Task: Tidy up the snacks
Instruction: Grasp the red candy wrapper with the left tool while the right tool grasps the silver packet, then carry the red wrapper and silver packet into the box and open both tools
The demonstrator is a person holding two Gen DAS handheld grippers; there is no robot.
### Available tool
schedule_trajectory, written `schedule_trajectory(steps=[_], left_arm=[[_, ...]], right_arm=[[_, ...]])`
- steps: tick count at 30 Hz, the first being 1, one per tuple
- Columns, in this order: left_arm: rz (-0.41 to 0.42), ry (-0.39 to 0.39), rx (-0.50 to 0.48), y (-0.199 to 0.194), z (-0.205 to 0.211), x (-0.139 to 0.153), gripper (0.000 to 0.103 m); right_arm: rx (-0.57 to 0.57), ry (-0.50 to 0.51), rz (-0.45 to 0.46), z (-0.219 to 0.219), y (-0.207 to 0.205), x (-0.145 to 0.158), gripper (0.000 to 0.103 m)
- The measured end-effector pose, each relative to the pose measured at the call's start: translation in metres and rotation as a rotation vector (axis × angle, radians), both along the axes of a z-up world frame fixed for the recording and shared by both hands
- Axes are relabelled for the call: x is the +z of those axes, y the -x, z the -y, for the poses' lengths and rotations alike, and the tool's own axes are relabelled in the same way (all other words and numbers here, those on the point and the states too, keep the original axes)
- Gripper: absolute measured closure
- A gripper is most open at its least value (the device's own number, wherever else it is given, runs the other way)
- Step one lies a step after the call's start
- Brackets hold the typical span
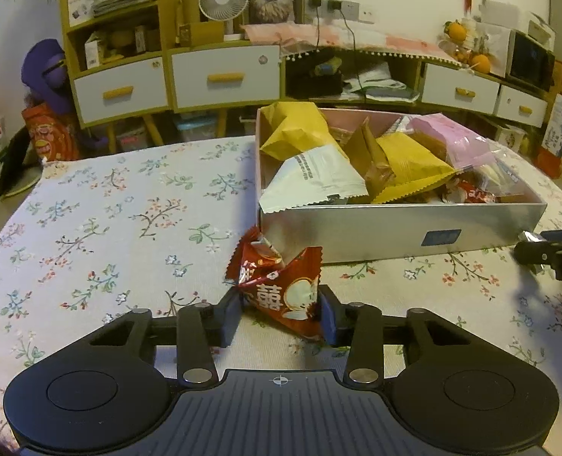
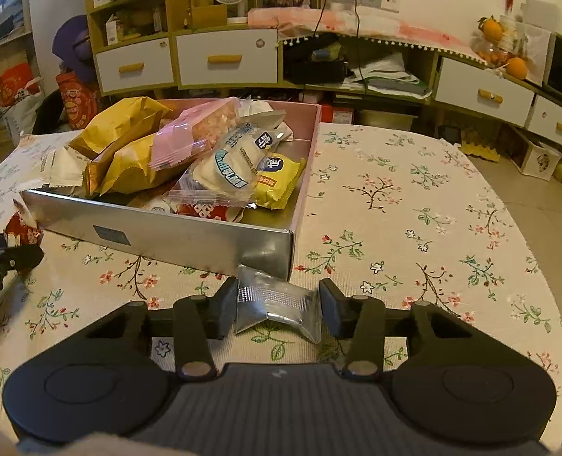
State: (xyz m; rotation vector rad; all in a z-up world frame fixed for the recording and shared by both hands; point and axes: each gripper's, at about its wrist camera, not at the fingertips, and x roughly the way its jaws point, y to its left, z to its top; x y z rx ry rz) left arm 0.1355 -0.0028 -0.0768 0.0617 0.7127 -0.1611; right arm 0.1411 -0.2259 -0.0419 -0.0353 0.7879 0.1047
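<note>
Here the left gripper has its fingers pressed against a red snack packet, just in front of the silver box. The right gripper clamps a silver packet by that box's near right corner. Other snacks are heaped in the box on the floral table.

One silver box. Inside the box: two mustard-yellow bags, one pink packet, one white pouch. In front of the box: one red snack packet and one silver foil packet.
</note>
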Motion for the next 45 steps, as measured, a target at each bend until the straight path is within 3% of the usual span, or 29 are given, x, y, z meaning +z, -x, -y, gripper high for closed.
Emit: schedule_trajectory(steps=[6, 19, 33, 45], left_arm=[[-0.014, 0.006, -0.021, 0.004, -0.003, 0.002, 0.078], [-0.011, 0.044, -0.044, 0.019, -0.011, 0.021, 0.089], [0.042, 0.121, -0.055, 0.03, -0.015, 0.055, 0.09], [0.039, 0.105, -0.132, -0.022, 0.03, 0.069, 0.089]], right_arm=[[0.019, 0.001, 0.003, 0.0, 0.004, 0.003, 0.065], [0.019, -0.05, 0.029, 0.009, 0.015, 0.019, 0.065], [-0.005, -0.137, 0.09, 0.014, 0.013, 0.043, 0.065], [0.055, -0.189, 0.133, -0.02, -0.052, 0.062, 0.065]])
